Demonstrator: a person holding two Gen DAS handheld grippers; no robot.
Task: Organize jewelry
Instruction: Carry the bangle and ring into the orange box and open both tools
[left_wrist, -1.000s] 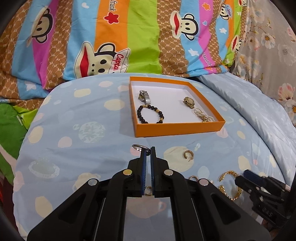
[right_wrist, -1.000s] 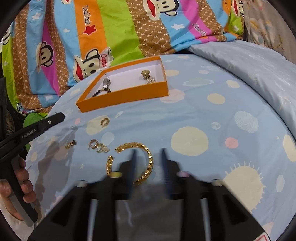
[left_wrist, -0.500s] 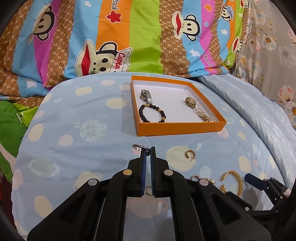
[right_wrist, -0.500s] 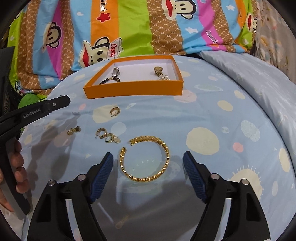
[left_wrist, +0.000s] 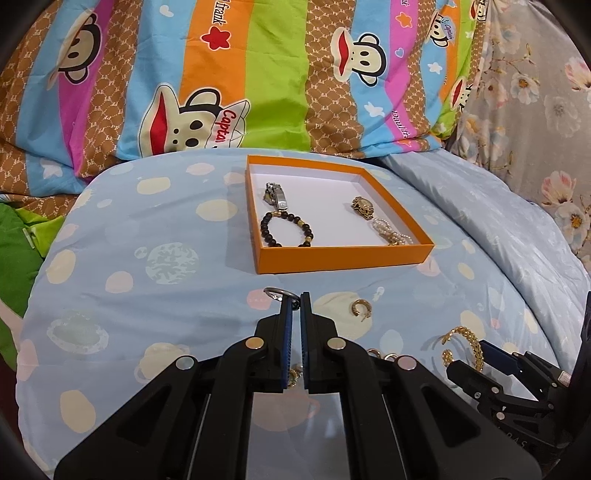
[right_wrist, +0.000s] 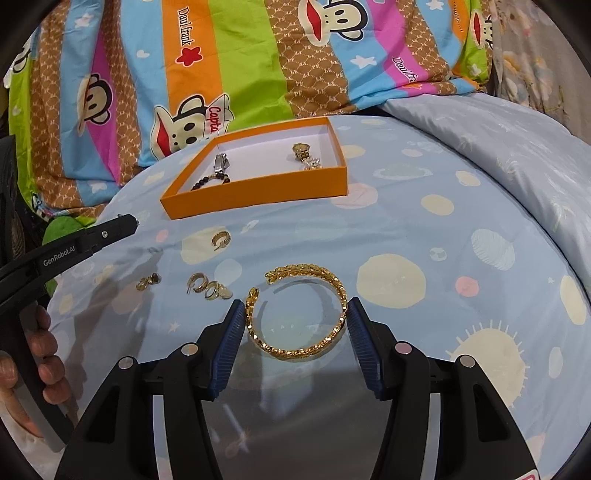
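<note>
On the bed (right_wrist: 424, 236), open blue sheet lies right of an orange box (right_wrist: 258, 192) holding four pieces. The right claw (right_wrist: 295, 314), closing, flanks one gold bangle (right_wrist: 299, 314), pads just touching. The left claw (left_wrist: 295, 302) is pinched on one silver ring (left_wrist: 279, 293).

We see our left gripper (left_wrist: 295, 301) clamped on a silver ring (left_wrist: 279, 293) above the blue bedspread (left_wrist: 122, 266). Near the bedspread's far edge sits the orange box (left_wrist: 343, 254) holding a beaded bracelet (left_wrist: 286, 230). A gold bangle (left_wrist: 467, 343) lies toward the right edge.
</note>
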